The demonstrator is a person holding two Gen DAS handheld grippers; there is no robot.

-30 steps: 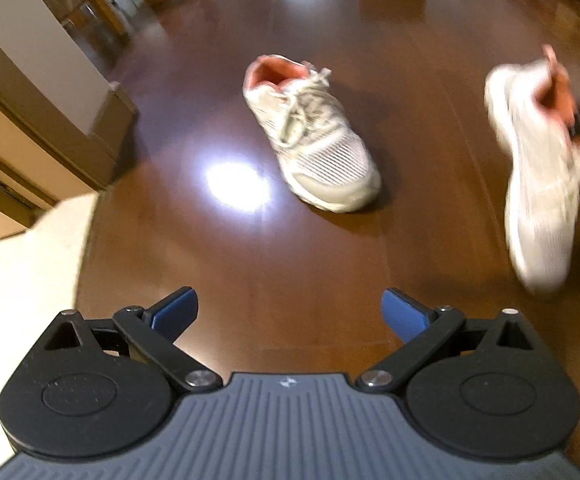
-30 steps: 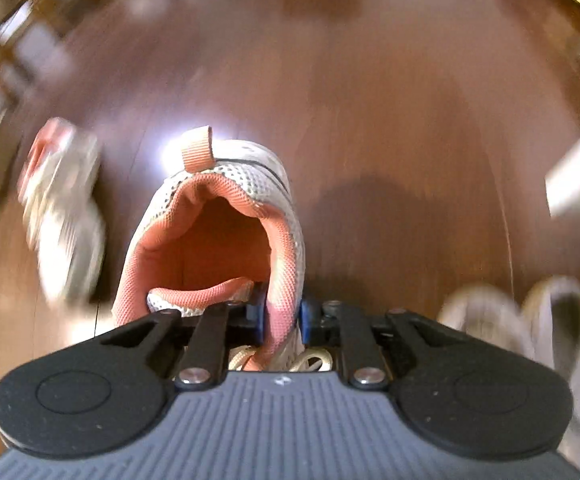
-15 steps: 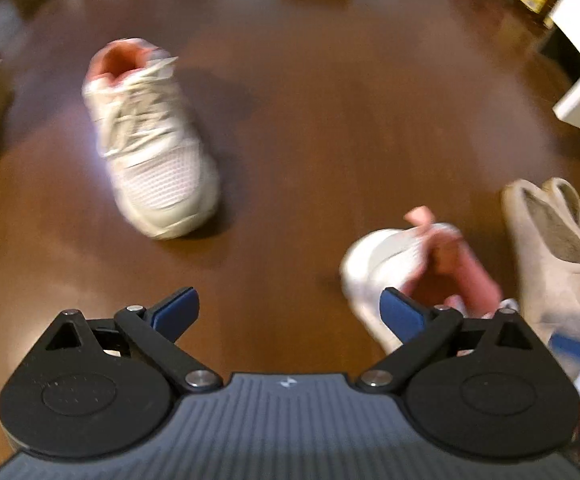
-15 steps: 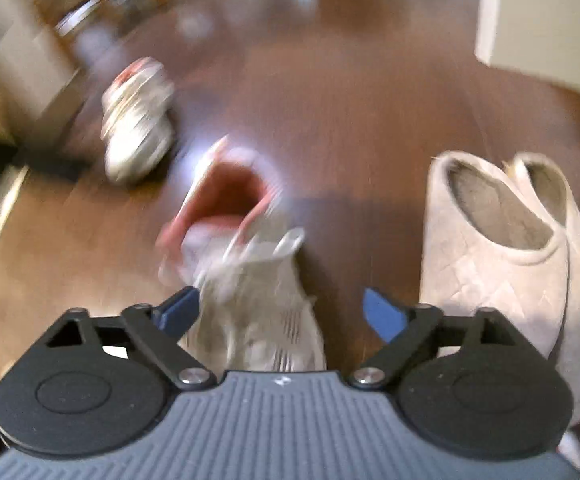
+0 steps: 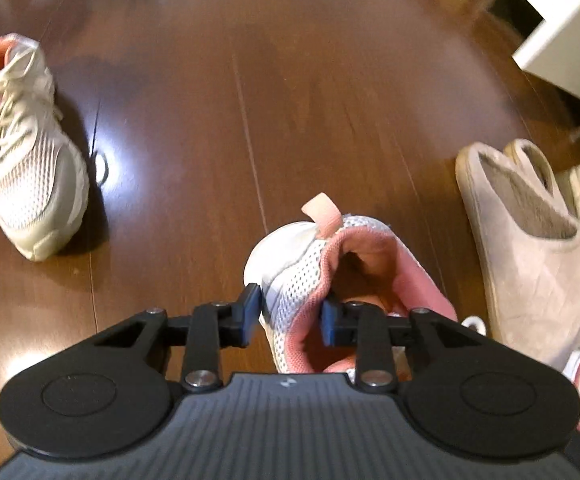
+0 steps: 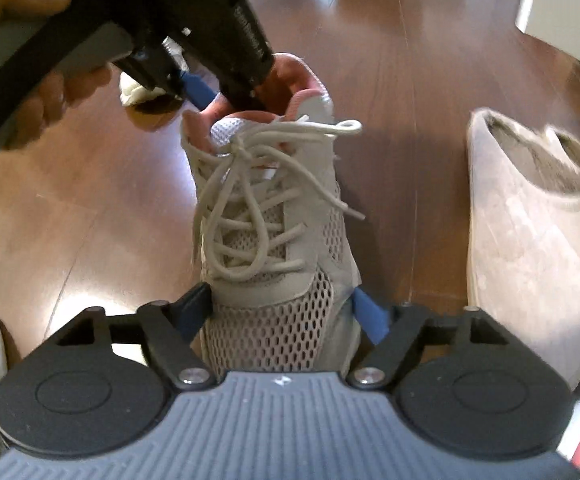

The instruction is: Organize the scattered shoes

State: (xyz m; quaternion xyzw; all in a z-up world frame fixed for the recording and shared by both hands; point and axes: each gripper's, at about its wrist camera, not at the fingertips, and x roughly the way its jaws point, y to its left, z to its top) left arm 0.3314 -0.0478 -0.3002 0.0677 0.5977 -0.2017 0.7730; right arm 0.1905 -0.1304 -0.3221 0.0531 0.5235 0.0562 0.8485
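2 pink-lined sneakers [image 5: 330, 272] [image 5: 25, 148], 2 beige slippers [image 5: 530, 248] [image 5: 530, 160], 2 more shoes at the frame edges, partly seen.

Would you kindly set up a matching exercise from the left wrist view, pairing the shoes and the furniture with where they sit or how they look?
Things:
1. nearer sneaker
2. farther sneaker
3. slippers
4. cabinet

Descriptions:
A. white, in the top right corner
B. at the left edge, toe pointing toward the camera
C. grey with a fuzzy lining, at the right
D. in the centre, pink-lined heel with a pull tab pointing away from the camera

Pairs: 1-D, 2-B, 3-C, 4-A
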